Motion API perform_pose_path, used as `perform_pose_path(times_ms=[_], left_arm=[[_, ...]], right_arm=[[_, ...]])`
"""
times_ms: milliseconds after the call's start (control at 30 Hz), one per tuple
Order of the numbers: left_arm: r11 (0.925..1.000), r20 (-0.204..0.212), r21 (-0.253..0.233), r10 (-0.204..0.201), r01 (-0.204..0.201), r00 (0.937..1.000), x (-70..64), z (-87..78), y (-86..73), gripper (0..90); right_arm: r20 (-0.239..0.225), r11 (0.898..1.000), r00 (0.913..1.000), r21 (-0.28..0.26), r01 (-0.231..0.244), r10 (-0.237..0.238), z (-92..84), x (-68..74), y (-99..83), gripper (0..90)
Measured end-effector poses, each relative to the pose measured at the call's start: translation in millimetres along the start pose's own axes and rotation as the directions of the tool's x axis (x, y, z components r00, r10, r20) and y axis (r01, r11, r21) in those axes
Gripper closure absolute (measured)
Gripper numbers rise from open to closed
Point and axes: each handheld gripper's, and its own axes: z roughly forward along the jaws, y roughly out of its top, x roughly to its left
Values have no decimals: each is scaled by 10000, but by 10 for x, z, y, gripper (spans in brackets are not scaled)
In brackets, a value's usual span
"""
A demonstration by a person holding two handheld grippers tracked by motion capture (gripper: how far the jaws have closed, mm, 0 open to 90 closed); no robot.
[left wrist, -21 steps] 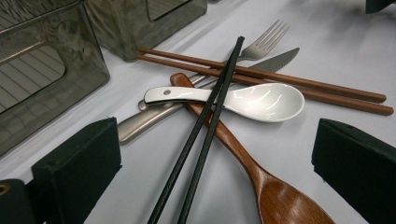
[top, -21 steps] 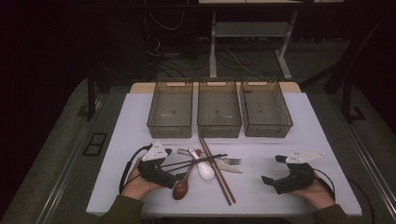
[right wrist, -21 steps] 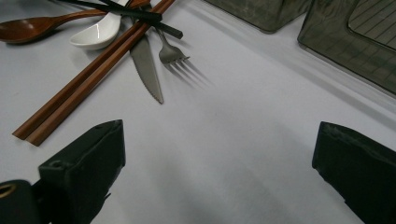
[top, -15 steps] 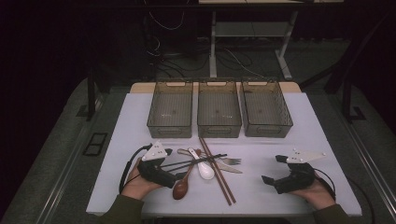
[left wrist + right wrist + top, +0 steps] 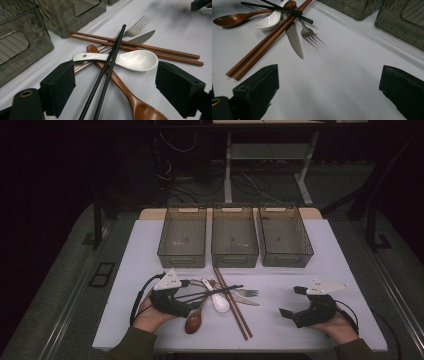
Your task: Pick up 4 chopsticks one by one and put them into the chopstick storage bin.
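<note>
My left gripper: jaws wide, astride black chopsticks, nothing gripped | chopsticks lie crossed over white spoon and wooden spoon | my right gripper: wide, empty | risk: closing off-centre pinches one stick or drags spoons.

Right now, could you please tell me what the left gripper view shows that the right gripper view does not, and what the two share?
The left gripper view alone has the pair of black chopsticks running between the open left gripper and the hole in the white ceramic spoon handle.

The right gripper view alone has the open right gripper over bare white tabletop and the saw-toothed edge of the steel knife.

Both show the brown wooden spoon, the reddish-brown chopsticks, the steel fork and the smoky clear plastic bins.
</note>
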Motion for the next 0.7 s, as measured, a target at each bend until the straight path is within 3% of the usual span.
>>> perform_pose_path(times_ms=[367, 700], left_arm=[[9999, 118, -119, 57, -55, 9999, 35, 98, 103, 321], [9994, 341, 341, 80, -92, 9994, 113, 238, 152, 487]], right_arm=[[-75, 10000, 10000, 14, 36, -36, 6, 3, 3, 26], [-81, 10000, 10000, 15, 9, -9, 15, -7, 3, 26]])
